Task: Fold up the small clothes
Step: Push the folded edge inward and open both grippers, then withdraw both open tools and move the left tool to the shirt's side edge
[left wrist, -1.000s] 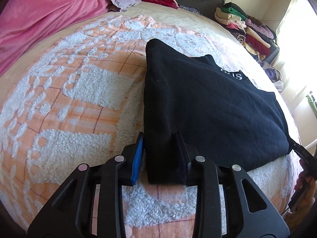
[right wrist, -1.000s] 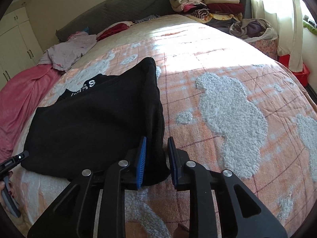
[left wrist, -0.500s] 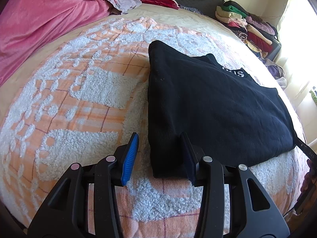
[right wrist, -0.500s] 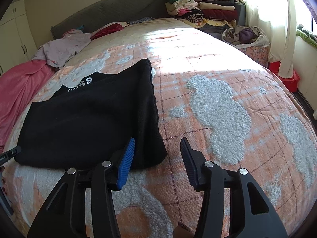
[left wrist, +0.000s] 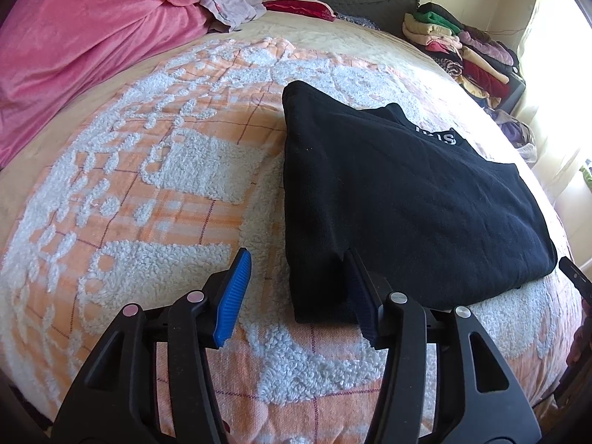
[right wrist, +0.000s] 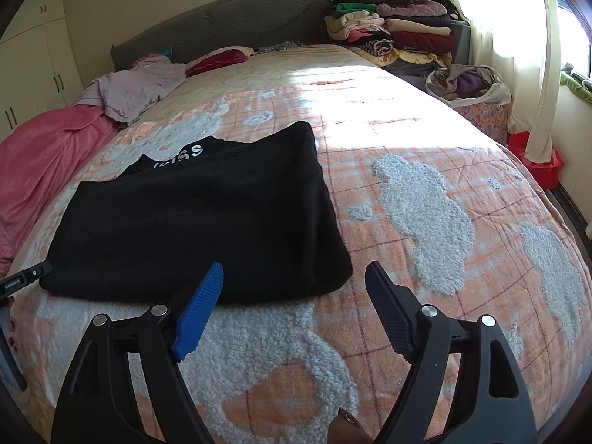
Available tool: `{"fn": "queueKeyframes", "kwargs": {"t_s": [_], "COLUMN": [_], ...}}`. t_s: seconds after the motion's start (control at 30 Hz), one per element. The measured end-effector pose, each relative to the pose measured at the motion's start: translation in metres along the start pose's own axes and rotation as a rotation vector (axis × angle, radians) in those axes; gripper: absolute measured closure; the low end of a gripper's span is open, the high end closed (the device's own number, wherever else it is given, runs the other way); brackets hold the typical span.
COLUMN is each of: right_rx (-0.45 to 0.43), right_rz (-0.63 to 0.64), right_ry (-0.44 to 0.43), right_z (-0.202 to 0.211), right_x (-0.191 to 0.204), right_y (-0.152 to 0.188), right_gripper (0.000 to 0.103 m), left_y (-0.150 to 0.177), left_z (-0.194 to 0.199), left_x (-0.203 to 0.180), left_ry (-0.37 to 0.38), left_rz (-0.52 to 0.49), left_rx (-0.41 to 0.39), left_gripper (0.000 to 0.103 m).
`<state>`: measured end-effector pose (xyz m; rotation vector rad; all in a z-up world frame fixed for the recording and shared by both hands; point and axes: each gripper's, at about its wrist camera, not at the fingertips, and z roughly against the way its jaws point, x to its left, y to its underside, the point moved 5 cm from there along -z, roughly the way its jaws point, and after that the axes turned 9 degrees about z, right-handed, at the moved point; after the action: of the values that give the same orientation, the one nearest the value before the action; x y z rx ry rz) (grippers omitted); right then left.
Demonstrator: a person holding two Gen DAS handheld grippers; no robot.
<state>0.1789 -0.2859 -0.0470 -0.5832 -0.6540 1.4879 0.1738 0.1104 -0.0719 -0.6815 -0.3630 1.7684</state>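
A black garment (left wrist: 407,199) with white lettering at its collar lies folded flat on the orange-and-white fleece bedspread (left wrist: 166,192). My left gripper (left wrist: 298,296) is at its near left corner with its jaws opening. The corner sits between the fingers against the dark right pad (left wrist: 360,296), while the blue left pad (left wrist: 233,296) stands clear of it. In the right wrist view the garment (right wrist: 207,222) lies just beyond my right gripper (right wrist: 294,310). That gripper's jaws are opening wide, with only bedspread between them.
A pink blanket (left wrist: 74,55) and a lilac heap of clothes (right wrist: 140,85) lie at the bed's far left. Stacked folded clothes (right wrist: 392,33) stand by the grey headboard (right wrist: 229,22). A full basket (right wrist: 470,88), a red box (right wrist: 536,155) and a curtain are on the right.
Both grippers have opened and let go of the garment's near corners. The right one has drawn back from the cloth, which now lies flat.
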Motion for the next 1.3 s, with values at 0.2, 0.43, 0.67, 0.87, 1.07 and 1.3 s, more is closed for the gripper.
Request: {"fn": "queueKeyframes", "kwargs": {"t_s": [0.2, 0.43, 0.67, 0.87, 1.07, 1.3], "right_rx": [-0.007, -0.015, -0.030, -0.039, -0.041, -0.038], "right_rz": [0.031, 0.102, 0.177, 0.243, 0.314, 0.393], "right_ry": [-0.030, -0.073, -0.120, -0.166, -0.210, -0.255], "right_z": [0.003, 0.005, 0.006, 0.003, -0.001, -0.010], "right_x": [0.022, 0.055, 0.092, 0.125, 0.160, 0.199], "right_y": [0.001, -0.004, -0.009, -0.013, -0.014, -0.015], "right_gripper": [0.017, 0.011, 0.009, 0.008, 0.006, 0.006], "left_y": [-0.002, -0.008, -0.014, -0.019, -0.023, -0.035], "left_z": [0.002, 0.007, 0.011, 0.013, 0.011, 0.007], "left_x": [0.004, 0.013, 0.021, 0.025, 0.031, 0.037], "left_ry": [-0.004, -0.013, -0.040, -0.060, -0.095, -0.148], "left_rz": [0.012, 0.045, 0.063, 0.066, 0.072, 0.061], "left_rx": [-0.002, -0.026, -0.057, -0.076, -0.081, -0.097], "left_gripper": [0.052, 0.047, 0.021, 0.018, 0.010, 0.010]}}
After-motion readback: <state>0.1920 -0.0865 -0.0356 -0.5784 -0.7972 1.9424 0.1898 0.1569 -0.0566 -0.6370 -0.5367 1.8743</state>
